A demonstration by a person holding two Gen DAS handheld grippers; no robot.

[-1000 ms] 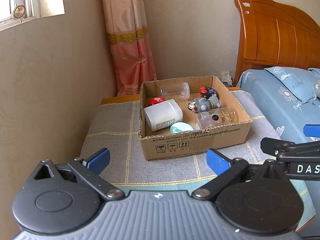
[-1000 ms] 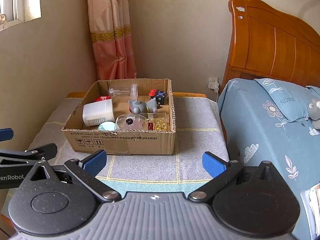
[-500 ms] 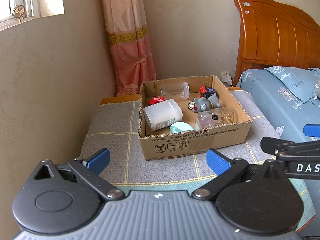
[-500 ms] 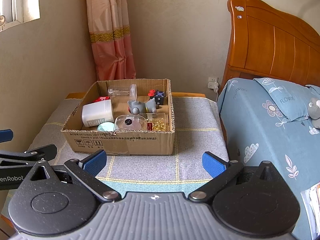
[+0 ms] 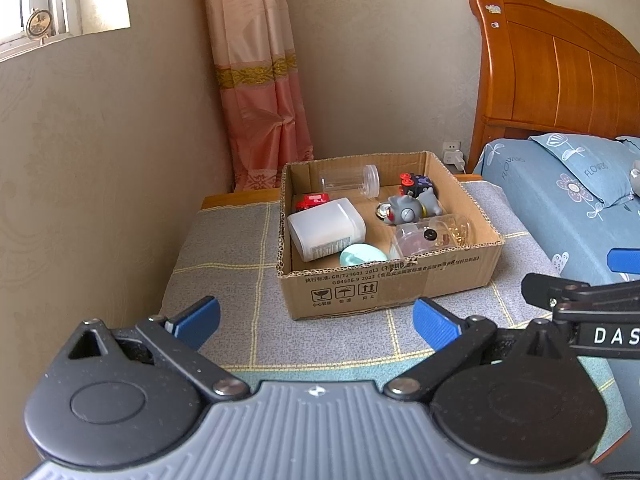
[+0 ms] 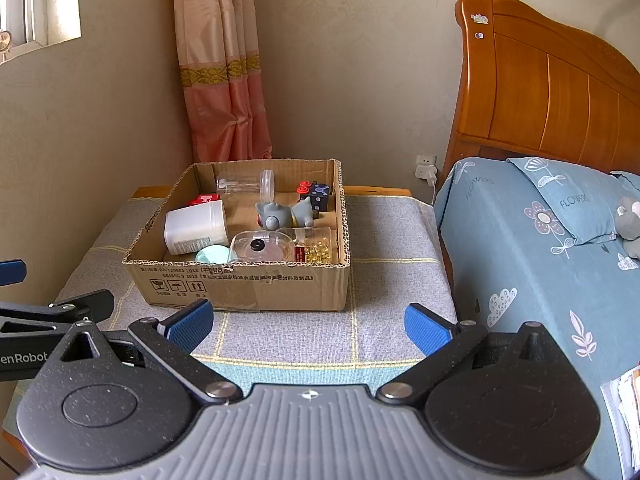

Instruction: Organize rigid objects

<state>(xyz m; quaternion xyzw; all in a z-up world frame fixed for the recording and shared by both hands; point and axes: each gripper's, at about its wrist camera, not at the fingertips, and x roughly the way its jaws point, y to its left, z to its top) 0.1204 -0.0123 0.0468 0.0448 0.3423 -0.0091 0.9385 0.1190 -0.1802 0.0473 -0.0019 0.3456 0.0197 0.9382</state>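
Cardboard box (image 6: 244,286): open-topped, on the cloth-covered table (image 6: 384,240), set toward the table's left half, printed handling symbols on its near wall.

Contents of box:
- White plastic jar (image 6: 196,226), lying on its side at the left, label toward the near wall.
- Clear tube container (image 6: 246,184) with a round lid, on its side along the far wall.
- Red item (image 6: 205,199), mostly hidden behind the white jar; kind not clear.
- Grey toy figure (image 6: 280,214), centre of the box.
- Dark cube with red knobs (image 6: 316,194), far right corner, just behind the toy.
- Clear lidded container (image 6: 260,246) with a black knob on top, against the near wall.
- Clear bottle of yellow capsules (image 6: 316,248), on its side, near right corner, touching the clear container.
- Pale green round item (image 6: 211,255), near wall, between the white jar and the clear container, partly hidden by the box edge.

Surroundings: pink curtain (image 5: 260,92) in the room corner behind the table; bed (image 6: 532,248) with blue flowered cover and wooden headboard (image 6: 548,92) just beside the table's right edge; wall socket (image 6: 426,168) with a plug between them.

Left tongs (image 5: 316,320): spread wide, holding nothing, well short of the box.
Right tongs (image 6: 308,322): spread wide, holding nothing, over the table's near edge in front of the box.
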